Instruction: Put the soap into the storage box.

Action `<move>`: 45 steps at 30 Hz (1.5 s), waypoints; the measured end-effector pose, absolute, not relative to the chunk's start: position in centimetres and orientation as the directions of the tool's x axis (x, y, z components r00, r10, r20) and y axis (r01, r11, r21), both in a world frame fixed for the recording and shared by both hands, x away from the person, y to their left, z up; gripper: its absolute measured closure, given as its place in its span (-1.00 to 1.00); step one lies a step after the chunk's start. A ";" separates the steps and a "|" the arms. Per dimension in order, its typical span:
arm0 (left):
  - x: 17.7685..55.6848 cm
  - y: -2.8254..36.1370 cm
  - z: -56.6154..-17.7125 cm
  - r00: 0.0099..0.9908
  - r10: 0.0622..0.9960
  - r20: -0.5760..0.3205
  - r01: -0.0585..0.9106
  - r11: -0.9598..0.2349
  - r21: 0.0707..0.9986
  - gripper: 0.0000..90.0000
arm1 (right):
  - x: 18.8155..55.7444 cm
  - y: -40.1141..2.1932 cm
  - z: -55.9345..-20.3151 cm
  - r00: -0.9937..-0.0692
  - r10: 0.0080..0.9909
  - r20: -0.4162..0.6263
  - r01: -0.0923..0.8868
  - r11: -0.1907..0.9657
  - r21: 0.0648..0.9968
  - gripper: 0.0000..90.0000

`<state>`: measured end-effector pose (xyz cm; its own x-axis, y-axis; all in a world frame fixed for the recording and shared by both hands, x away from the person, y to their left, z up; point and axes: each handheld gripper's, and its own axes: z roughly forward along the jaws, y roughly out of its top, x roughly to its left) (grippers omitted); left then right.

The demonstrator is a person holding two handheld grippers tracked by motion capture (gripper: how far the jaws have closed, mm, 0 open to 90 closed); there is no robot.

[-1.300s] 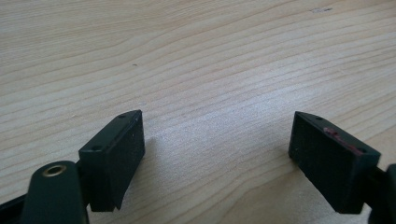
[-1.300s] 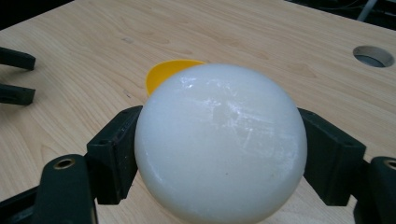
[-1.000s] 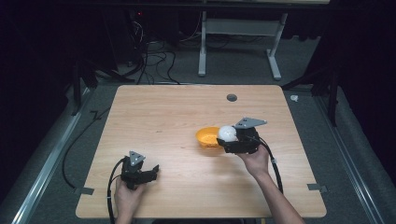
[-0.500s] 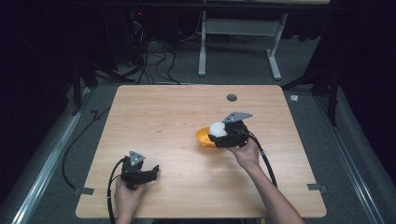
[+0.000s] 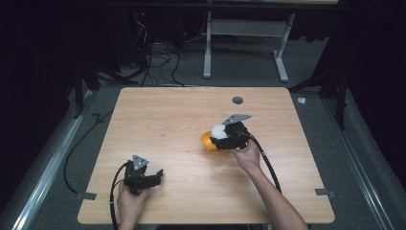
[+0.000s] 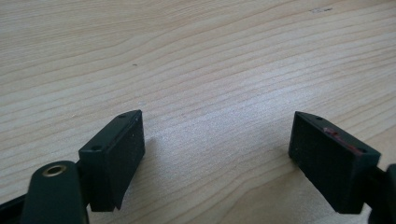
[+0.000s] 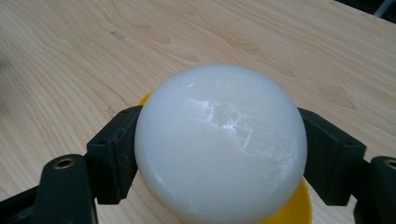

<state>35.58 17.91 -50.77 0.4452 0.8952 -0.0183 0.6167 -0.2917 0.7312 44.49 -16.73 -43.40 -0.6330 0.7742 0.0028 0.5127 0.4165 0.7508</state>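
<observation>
A wooden worktop (image 5: 167, 124) is seen from above, with a person's forearms entering from the near edge. The right tongs (image 5: 221, 136) are held by the right hand (image 5: 247, 154) near the middle of the worktop, a little to the right of centre. A white ball (image 7: 220, 142) is clamped between their two black jaws, one jaw pressed against each side of it, as is shown plainly in the right gripper view. Directly under the ball a yellow bowl (image 7: 292, 210) is seen, its rim showing behind and below the ball; whether the ball touches the bowl cannot be told. In the high view the bowl (image 5: 207, 140) sits on the worktop just to the left of the right tongs, with the ball (image 5: 219, 130) above its right part.

The left tongs (image 5: 154, 176) are held by the left hand (image 5: 128, 201) near the front left of the worktop, well apart from the bowl. In the left gripper view their jaws are spread wide, with bare wood between them and nothing held. A small dark round hole (image 5: 237, 100) is set in the worktop towards the far edge
</observation>
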 end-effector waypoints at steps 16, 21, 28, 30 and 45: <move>35.6 17.9 -50.8 0.446 0.895 -0.018 0.617 -0.292 0.731 -0.58 | 45.4 -16.3 -44.8 -0.622 0.783 -0.009 0.539 0.436 0.721 -0.48; 35.6 17.9 -50.8 0.446 0.895 -0.018 0.617 -0.292 0.731 -0.58 | 45.5 -16.2 -45.1 -0.620 0.785 -0.006 0.546 0.436 0.716 -0.48; 35.6 17.9 -50.8 0.446 0.895 -0.018 0.617 -0.292 0.731 -0.58 | 45.6 -15.9 -45.6 -0.622 0.783 -0.002 0.549 0.439 0.712 -0.48; 35.6 17.9 -50.8 0.446 0.895 -0.019 0.617 -0.292 0.731 -0.58 | 45.6 -15.9 -45.8 -0.620 0.785 0.000 0.554 0.437 0.709 -0.48; 35.6 17.9 -50.8 0.446 0.895 -0.018 0.617 -0.292 0.731 -0.58 | 45.6 -15.9 -45.8 -0.605 0.796 0.008 0.570 0.426 0.702 -0.49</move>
<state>35.58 17.92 -50.77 0.4456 0.8950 -0.0183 0.6166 -0.2920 0.7311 45.55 -15.94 -45.85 -0.6047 0.7964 0.0083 0.5704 0.4257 0.7025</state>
